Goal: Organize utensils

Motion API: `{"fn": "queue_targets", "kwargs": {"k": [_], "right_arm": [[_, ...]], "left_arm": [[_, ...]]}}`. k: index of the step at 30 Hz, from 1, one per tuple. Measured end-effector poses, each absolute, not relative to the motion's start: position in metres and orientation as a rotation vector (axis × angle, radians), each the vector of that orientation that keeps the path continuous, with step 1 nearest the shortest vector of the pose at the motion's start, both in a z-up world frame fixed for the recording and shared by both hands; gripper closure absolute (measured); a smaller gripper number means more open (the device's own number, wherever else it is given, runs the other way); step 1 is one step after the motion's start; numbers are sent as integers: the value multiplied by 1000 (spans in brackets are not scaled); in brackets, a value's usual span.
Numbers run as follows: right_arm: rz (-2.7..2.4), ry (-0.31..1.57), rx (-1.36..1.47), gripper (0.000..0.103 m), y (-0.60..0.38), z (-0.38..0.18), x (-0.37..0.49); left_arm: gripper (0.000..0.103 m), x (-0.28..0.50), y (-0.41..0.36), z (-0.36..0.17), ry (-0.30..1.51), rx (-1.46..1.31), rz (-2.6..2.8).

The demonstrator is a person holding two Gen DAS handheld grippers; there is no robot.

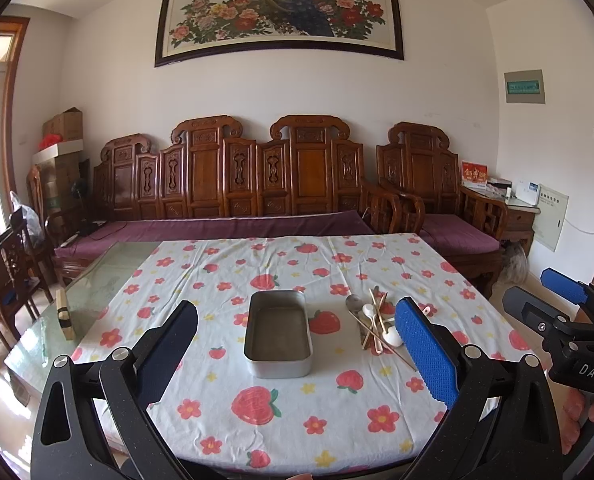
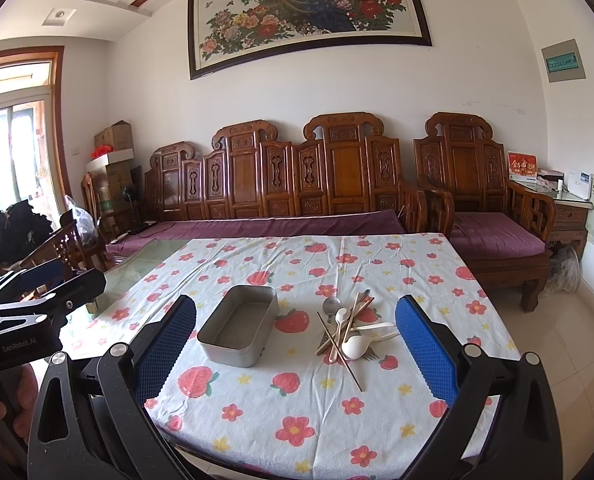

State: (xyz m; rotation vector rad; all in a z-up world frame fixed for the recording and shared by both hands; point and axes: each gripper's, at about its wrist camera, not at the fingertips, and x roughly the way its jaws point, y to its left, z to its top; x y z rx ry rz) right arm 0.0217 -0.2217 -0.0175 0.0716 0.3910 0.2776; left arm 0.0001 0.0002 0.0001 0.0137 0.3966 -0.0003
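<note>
Left hand-held gripper (image 1: 297,344) jaws apart, right hand-held gripper (image 2: 295,340) apart, bodies marked "DAS", "GenRobot.AI"

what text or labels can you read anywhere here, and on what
"DAS": on the right gripper body, left wrist view.
"GenRobot.AI": on the left gripper body, right wrist view.
Characters on the peacock painting: too small to read.
Red box on the side cabinet: gold characters, blurred.
Wall panel: unreadable.
</note>
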Motion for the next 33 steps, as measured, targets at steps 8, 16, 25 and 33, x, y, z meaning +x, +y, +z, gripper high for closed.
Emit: {"fn": "queue_targets", "kwargs": {"k": [8, 16, 25, 33], "right_arm": [[277, 392, 70, 3, -221, -18, 22], [275, 390, 68, 3, -221, -16, 21], [275, 388, 70, 3, -221, -15, 19], [276, 388, 70, 3, -222, -14, 19]], "left_arm": [[8, 0, 0, 0, 396, 13, -1], [8, 0, 0, 0, 395, 13, -2], [8, 4, -3, 4, 392, 14, -5], [8, -1, -10, 12, 390, 14, -6]]}}
